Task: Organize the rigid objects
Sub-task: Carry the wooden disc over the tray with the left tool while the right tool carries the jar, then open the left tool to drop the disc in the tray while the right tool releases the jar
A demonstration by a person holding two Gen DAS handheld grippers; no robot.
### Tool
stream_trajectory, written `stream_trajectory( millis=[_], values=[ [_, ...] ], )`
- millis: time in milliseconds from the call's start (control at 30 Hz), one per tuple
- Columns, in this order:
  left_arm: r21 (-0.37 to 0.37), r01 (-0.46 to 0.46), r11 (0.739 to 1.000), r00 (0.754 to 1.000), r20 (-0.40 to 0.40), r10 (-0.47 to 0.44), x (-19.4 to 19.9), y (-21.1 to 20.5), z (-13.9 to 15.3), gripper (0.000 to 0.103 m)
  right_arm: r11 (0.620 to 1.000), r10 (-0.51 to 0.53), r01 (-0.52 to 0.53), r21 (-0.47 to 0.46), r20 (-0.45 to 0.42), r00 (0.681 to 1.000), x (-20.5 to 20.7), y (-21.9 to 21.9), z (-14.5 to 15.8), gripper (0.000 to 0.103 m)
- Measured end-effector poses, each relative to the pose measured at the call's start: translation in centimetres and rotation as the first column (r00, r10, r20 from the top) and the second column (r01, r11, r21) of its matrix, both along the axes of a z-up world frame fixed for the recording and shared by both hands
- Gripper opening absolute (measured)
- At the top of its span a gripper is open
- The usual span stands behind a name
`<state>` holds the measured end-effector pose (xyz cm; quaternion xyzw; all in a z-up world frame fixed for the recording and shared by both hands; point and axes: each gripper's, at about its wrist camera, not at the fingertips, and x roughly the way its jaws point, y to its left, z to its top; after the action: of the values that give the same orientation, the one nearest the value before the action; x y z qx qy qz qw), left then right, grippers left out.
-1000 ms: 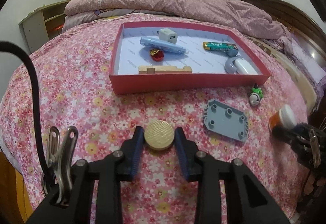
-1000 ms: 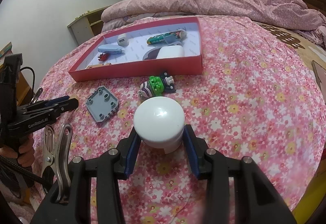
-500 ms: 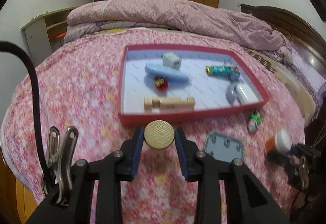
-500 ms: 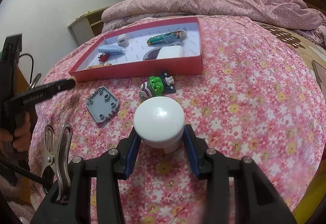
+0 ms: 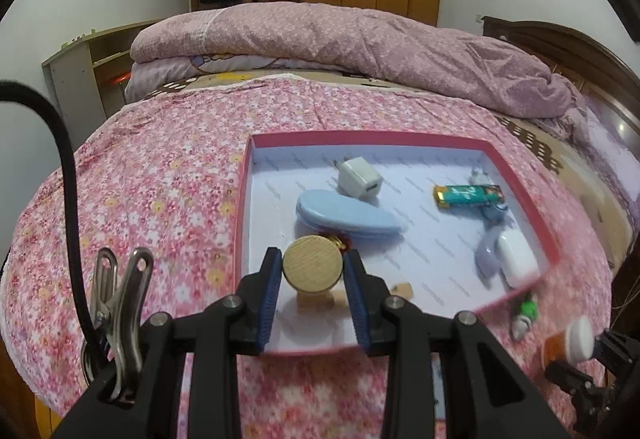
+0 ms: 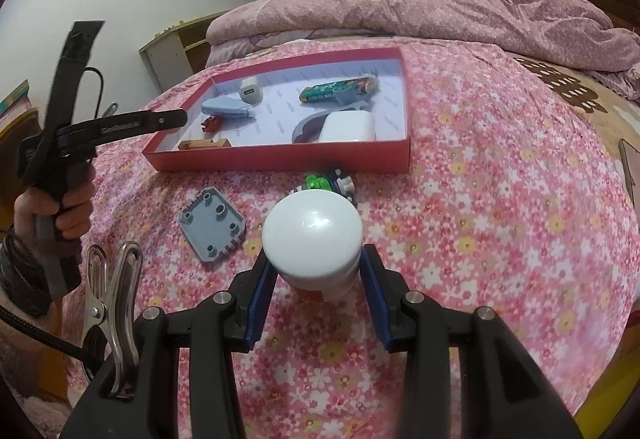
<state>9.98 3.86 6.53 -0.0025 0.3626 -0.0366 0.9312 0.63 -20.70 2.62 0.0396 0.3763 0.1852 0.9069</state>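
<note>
My left hand-held gripper point(image 5: 313, 271) clamps a round wooden disc point(image 5: 313, 263) over the red tray's point(image 5: 524, 195) six o'clock edge; my right hand-held gripper point(image 6: 316, 275) clamps a white-capped bottle point(image 6: 313, 235).

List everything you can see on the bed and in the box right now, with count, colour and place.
box: 1, red, white inside, on the flowered bedspread
charger plug: 1, white, in box, far side
case: 1, light blue, in box, beside plug
wrapped bar: 1, green, in box
earbud case: 1, white, in box, near corner
wooden block: 1, tan, in box, near wall
small trinket: 1, red, in box
plate: 1, grey, on bedspread
toy figure: 1, green and white, beside box
left tongs: shut on wooden disc, over box
right tongs: shut on white-capped bottle
hand: 1, holding left handle
</note>
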Motion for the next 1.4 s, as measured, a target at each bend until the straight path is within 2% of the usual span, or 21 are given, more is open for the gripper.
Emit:
stream_trajectory(
  millis=[333,633,733,900,1067,1300,1400],
  values=[
    [-0.026,-0.026,0.999,0.999,-0.025,0.025,1.9,0.7,-1.5,0.033,0.999,0.026,-0.025,-0.027,0.022,0.999,2.5,0.6,1.6,0.043],
    [-0.027,0.0,1.0,0.999,-0.034,0.0,1.9,-0.2,-2.5,0.033,0.998,0.054,-0.052,-0.035,0.075,0.996,7.8,2.7,4.3,0.043],
    [0.002,-0.001,1.0,1.0,-0.022,0.001,1.8,-0.7,-2.6,0.033,0.998,0.055,-0.054,-0.014,0.067,0.996,10.5,3.8,4.9,0.043],
    [-0.048,-0.003,0.999,1.0,-0.029,0.001,1.7,-0.4,-2.4,0.04,0.999,0.028,-0.029,0.017,0.027,0.999,15.2,5.3,4.7,0.043],
    [-0.066,-0.008,0.998,1.0,-0.028,0.006,1.6,0.1,-2.2,0.043,1.0,0.011,-0.011,-0.003,0.011,1.0,18.2,6.4,4.2,0.043],
    [-0.05,0.003,0.999,1.0,-0.022,-0.004,1.5,-0.5,-2.2,0.05,1.0,-0.017,0.016,-0.012,-0.023,1.0,20.6,6.3,3.2,0.043],
    [-0.04,0.003,0.999,1.0,-0.021,-0.004,1.5,-0.6,-2.3,0.051,0.999,-0.021,0.02,-0.046,-0.017,1.0,20.8,6.5,3.2,0.043]
  ],
)
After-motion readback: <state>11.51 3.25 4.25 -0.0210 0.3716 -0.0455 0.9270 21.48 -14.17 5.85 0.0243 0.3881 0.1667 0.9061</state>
